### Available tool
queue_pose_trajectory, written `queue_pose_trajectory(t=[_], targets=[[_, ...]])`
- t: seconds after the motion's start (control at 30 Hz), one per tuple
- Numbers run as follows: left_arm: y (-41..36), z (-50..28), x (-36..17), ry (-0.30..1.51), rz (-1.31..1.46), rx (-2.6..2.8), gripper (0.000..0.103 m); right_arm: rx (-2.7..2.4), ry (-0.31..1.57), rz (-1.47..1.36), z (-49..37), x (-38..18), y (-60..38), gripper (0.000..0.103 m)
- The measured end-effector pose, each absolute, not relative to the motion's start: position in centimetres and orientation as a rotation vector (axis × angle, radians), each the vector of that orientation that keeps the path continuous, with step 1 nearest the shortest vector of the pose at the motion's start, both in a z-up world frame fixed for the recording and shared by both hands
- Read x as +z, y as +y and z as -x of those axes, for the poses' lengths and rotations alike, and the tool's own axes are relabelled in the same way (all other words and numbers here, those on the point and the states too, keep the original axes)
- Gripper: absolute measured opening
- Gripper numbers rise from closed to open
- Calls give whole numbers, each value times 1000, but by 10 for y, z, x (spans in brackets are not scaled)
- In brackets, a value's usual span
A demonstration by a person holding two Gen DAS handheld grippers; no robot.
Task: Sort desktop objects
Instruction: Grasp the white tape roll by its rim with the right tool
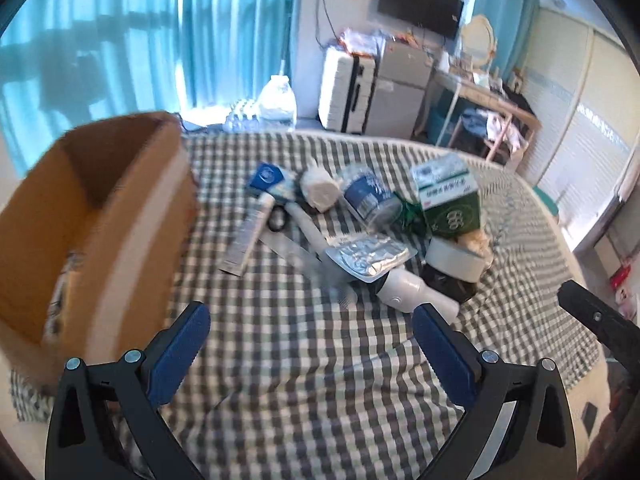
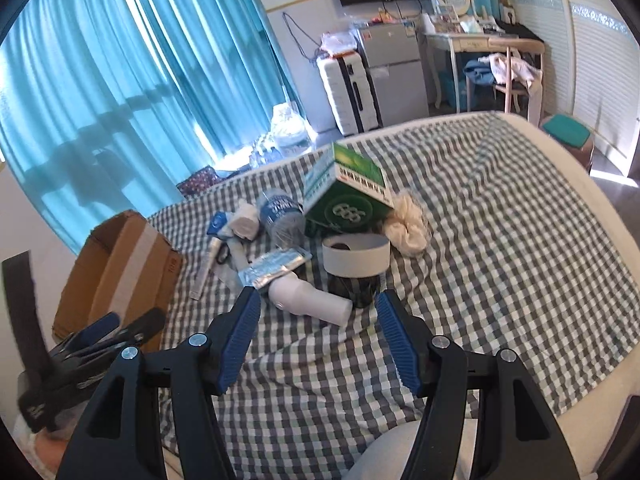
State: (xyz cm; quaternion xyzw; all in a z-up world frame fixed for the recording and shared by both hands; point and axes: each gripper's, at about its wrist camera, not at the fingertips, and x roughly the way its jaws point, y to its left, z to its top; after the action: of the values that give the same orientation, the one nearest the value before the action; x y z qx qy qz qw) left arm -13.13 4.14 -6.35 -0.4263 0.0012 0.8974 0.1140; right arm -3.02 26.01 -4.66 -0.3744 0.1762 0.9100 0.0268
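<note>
On a bed spread with a checked cloth (image 2: 500, 240), a heap of small things lies near the middle: a green and white carton (image 2: 346, 188) propped at a tilt, a roll of white tape (image 2: 356, 254) just in front of it, a cream scrunchie (image 2: 408, 222) to its right, a water bottle (image 2: 280, 214) lying down, a foil blister pack (image 2: 276, 266) and a white bottle (image 2: 308, 300) on its side at the near edge of the heap. An open cardboard box (image 1: 92, 232) stands at the left of the heap. The left hand-held gripper (image 1: 310, 330) hovers over bare cloth beside the box, jaws spread wide and empty. The right hand-held gripper (image 2: 316, 312) hangs just short of the white bottle, jaws partly apart, nothing between its pads.
</note>
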Motion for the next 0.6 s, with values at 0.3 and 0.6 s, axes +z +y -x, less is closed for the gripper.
queue_pose_trajectory(t=[0.3,0.6], targets=[[75,189,-117,65,1357,2532,103,2765,542,1277,81,-93,269,66],[106,230,-148,137,1397,2399,103,2673,490,1409,139,-139,280,67]])
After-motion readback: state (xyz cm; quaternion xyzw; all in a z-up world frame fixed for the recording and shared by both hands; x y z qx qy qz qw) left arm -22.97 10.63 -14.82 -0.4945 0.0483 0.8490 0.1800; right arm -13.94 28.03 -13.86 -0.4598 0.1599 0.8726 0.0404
